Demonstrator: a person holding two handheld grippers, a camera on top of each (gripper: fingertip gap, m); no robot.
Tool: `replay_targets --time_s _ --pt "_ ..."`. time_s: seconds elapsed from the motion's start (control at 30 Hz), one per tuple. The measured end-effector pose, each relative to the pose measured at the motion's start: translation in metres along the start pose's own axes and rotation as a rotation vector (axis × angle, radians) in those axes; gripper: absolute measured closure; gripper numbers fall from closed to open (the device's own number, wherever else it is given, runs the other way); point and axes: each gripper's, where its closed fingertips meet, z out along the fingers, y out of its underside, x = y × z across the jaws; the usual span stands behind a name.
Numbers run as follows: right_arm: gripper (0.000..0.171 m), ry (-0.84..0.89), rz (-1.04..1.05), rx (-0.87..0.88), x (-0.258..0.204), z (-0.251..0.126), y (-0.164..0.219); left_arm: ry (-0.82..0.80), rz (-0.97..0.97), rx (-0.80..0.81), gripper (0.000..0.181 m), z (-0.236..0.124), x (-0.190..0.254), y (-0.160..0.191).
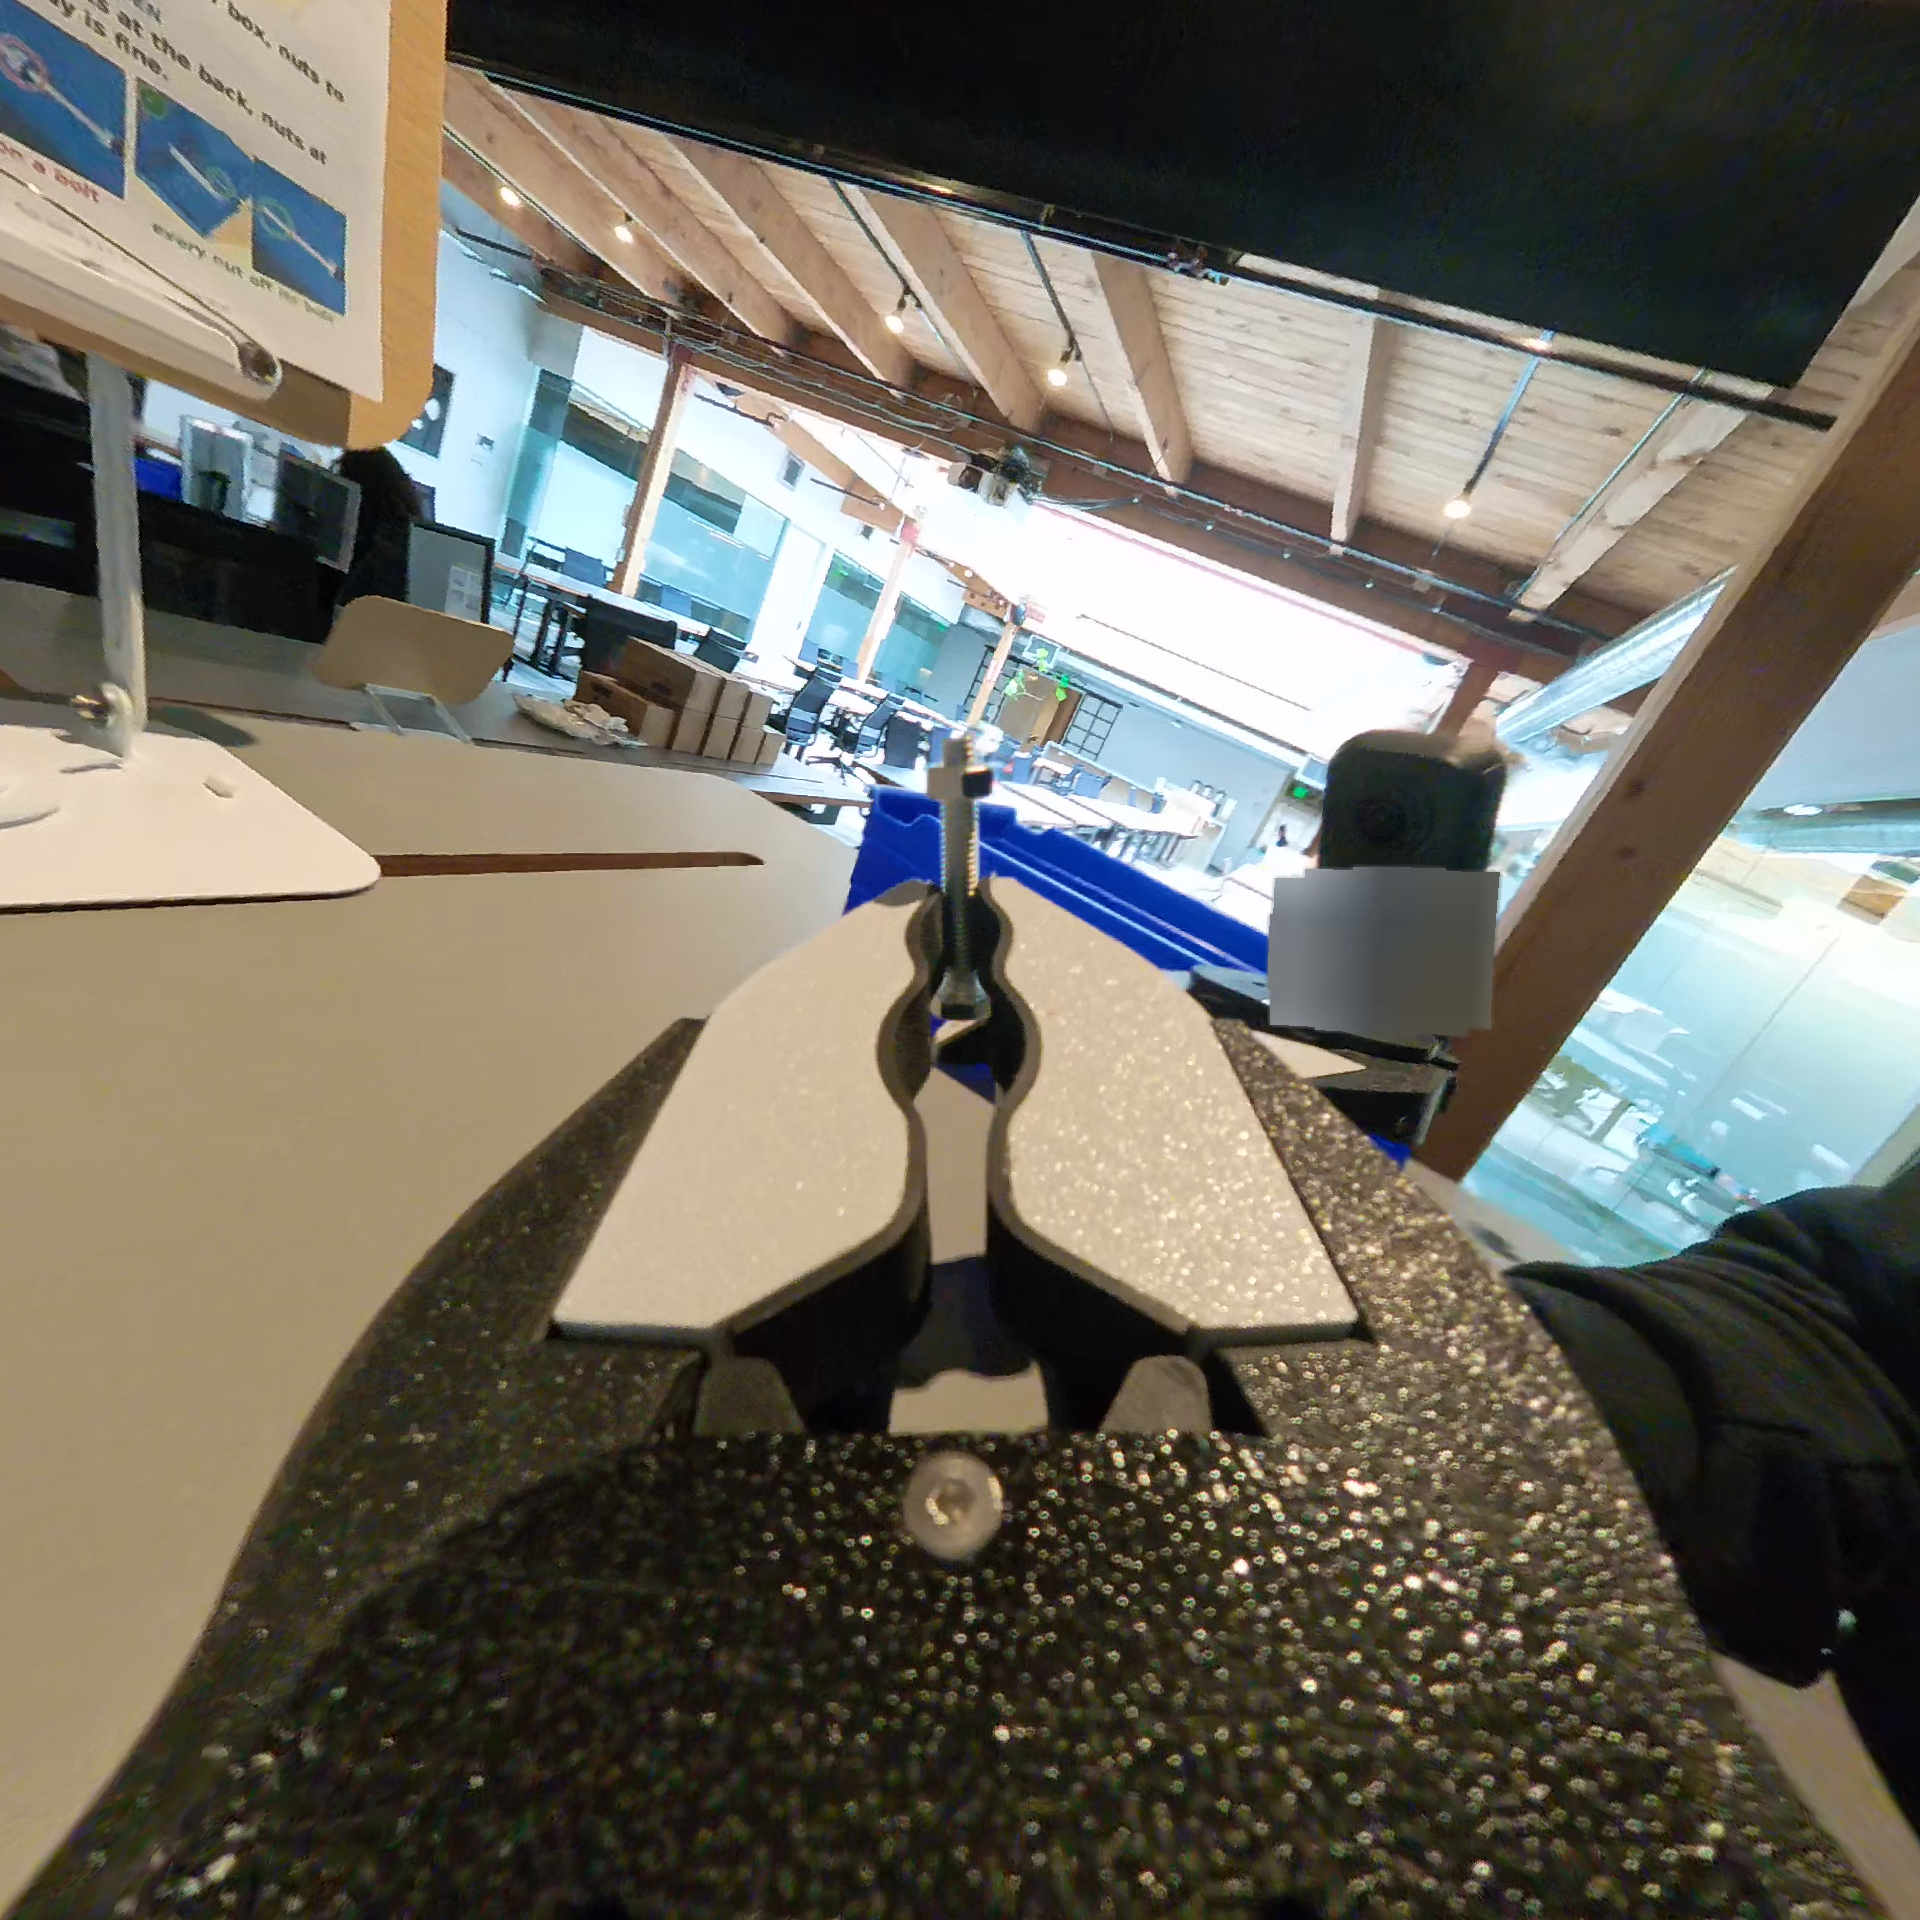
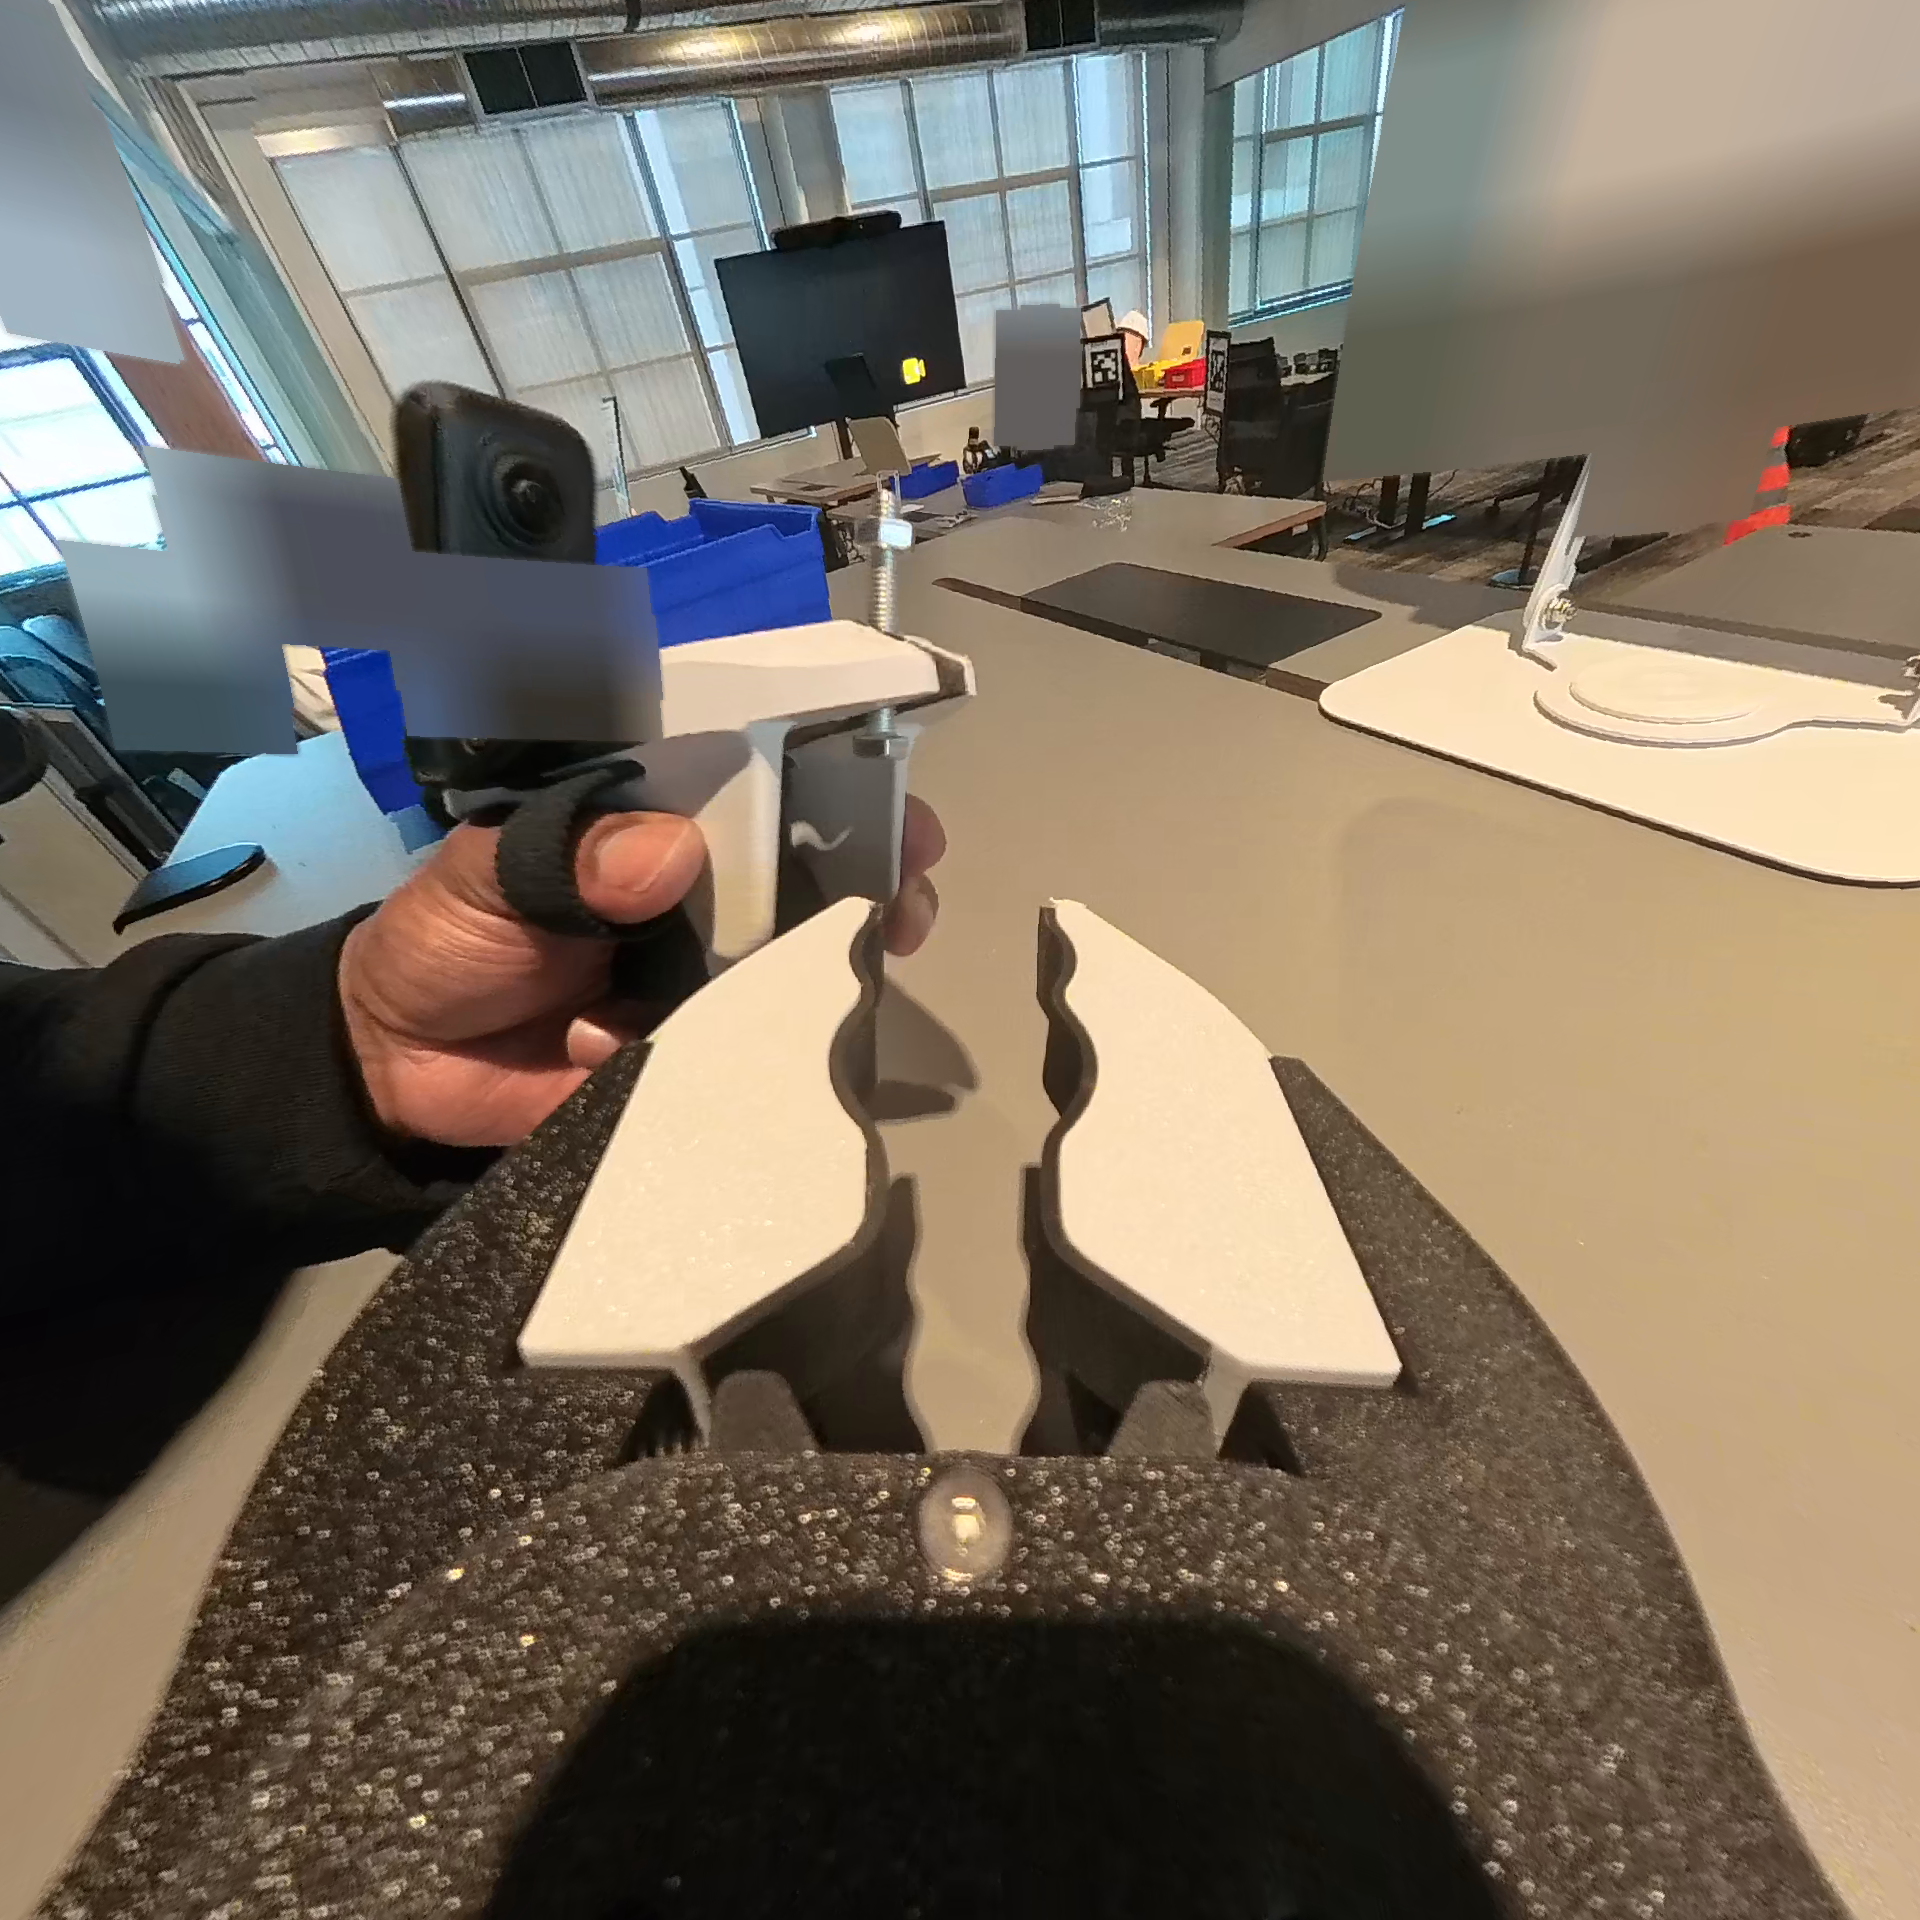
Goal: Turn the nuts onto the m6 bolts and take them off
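Nearest the lens, the left hand-held gripper (image 1: pixel 961 935) is clenching an m6 bolt (image 1: pixel 957 883) upright, head below the fingers, a nut (image 1: pixel 961 782) sitting near its top. Across from it, the right hand-held gripper (image 2: pixel 961 920) is hanging released over the grey desk (image 2: pixel 1351 987), gripping nothing. Behind, blue bins (image 2: pixel 727 561) are standing; their contents are probably hidden.

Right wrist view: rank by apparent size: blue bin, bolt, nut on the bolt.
1. blue bin, partly hidden, farther back
2. bolt, held upright in the left tongs
3. nut, near the bolt's top
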Motion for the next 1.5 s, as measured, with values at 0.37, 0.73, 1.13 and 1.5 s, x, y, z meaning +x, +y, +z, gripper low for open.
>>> replay_targets --time_s 0.37,0.73,1.13,1.5 --pt "0.142 -0.005 0.007 0.029 0.002 -0.004 -0.006 -0.274 0.489 -0.162 0.176 -0.015 -0.035 -0.003" --pt "0.128 -0.029 -0.103 -0.1 0.011 0.002 -0.019 -0.501 1.214 -0.369 0.176 -0.027 -0.05 -0.007" --pt "0.126 -0.086 -0.202 -0.027 0.015 0.056 -0.045 -0.597 1.512 -0.439 0.176 -0.053 -0.083 -0.021" --pt "0.133 -0.061 -0.138 0.043 0.016 0.089 -0.028 -0.572 1.545 -0.474 0.176 -0.067 -0.117 -0.023"
